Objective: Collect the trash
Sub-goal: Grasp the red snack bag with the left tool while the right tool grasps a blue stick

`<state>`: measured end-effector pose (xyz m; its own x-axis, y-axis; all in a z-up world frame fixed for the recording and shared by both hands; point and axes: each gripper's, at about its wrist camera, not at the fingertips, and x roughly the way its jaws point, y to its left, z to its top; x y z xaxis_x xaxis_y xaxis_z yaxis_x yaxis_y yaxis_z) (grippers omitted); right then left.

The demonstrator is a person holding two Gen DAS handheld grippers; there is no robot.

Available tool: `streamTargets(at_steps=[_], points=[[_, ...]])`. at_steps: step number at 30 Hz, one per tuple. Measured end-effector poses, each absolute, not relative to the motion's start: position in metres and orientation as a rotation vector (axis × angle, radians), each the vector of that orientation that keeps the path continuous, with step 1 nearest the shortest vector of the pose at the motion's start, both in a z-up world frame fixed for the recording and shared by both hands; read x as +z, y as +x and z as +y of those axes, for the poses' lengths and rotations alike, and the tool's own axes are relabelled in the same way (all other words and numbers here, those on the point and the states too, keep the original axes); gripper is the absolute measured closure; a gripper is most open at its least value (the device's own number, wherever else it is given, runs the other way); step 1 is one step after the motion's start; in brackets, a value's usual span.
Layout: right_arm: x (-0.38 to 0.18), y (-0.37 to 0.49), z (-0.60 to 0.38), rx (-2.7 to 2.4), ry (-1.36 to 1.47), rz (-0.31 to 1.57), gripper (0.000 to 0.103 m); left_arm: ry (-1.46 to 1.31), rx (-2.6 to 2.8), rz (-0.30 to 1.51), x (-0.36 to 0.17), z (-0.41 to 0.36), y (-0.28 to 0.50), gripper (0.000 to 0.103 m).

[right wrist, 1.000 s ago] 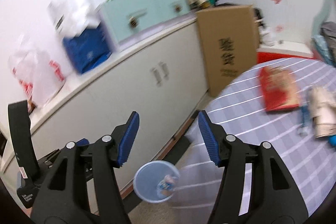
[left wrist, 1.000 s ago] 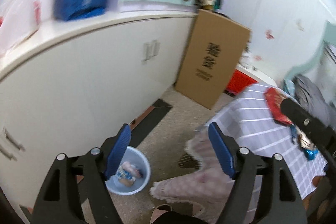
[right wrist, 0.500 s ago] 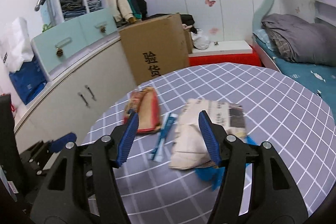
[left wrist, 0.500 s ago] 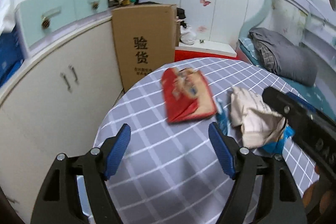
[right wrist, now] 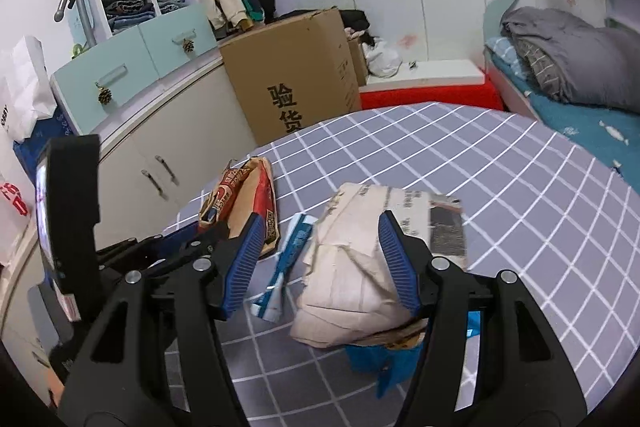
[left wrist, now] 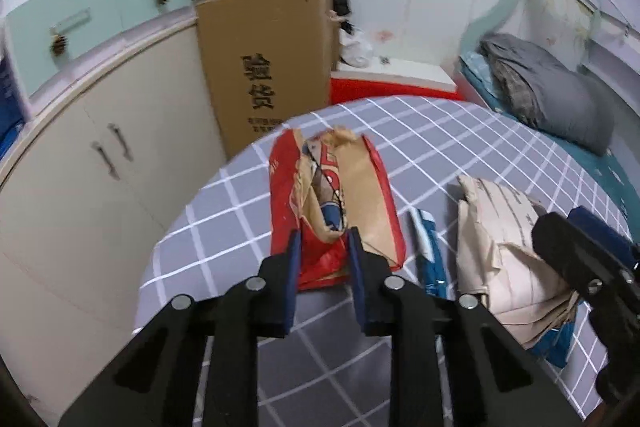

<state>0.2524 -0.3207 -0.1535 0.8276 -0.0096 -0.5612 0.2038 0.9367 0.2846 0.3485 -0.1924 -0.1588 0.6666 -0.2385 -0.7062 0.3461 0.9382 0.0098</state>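
Note:
A torn red and brown paper bag (left wrist: 332,195) (right wrist: 244,195) lies on the grey checked round table (left wrist: 460,135) (right wrist: 520,187). My left gripper (left wrist: 324,243) is closing, and its pads pinch the bag's near end. To the right of it lie a slim blue wrapper (left wrist: 428,255) (right wrist: 288,259) and a crumpled beige paper (left wrist: 500,227) (right wrist: 352,267) on top of a blue plastic scrap (right wrist: 372,359). My right gripper (right wrist: 320,239) stands open with the beige paper between its fingers.
A tall cardboard box (left wrist: 272,67) (right wrist: 296,67) leans against the white cabinet (left wrist: 100,167) behind the table. A red-edged low platform (right wrist: 420,95) and a bed with a grey blanket (left wrist: 552,95) lie beyond the table's far side.
Both views swung from the cabinet and a floor bin to the table. The left jaws drew in onto the red bag. The right gripper came closer over the beige paper.

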Motion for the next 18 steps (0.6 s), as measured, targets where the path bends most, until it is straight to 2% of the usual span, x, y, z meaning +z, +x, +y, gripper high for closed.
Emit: streamTargets(at_steps=[5, 8, 13, 18], points=[[-0.150, 0.257, -0.301, -0.044, 0.342, 0.605, 0.045, 0.062, -0.289, 0.701, -0.139, -0.153, 0.327, 0.083], [-0.154, 0.265, -0.285, 0.012, 0.353, 0.643, 0.057, 0.020, -0.259, 0.673, -0.130, -0.129, 0.318, 0.083], [-0.171, 0.281, -0.271, 0.067, 0.375, 0.739, 0.065, 0.003, -0.250, 0.663, -0.127, -0.105, 0.308, 0.083], [-0.184, 0.290, -0.266, -0.052, 0.290, 0.799, 0.066, -0.023, -0.279, 0.690, -0.135, -0.092, 0.302, 0.083]])
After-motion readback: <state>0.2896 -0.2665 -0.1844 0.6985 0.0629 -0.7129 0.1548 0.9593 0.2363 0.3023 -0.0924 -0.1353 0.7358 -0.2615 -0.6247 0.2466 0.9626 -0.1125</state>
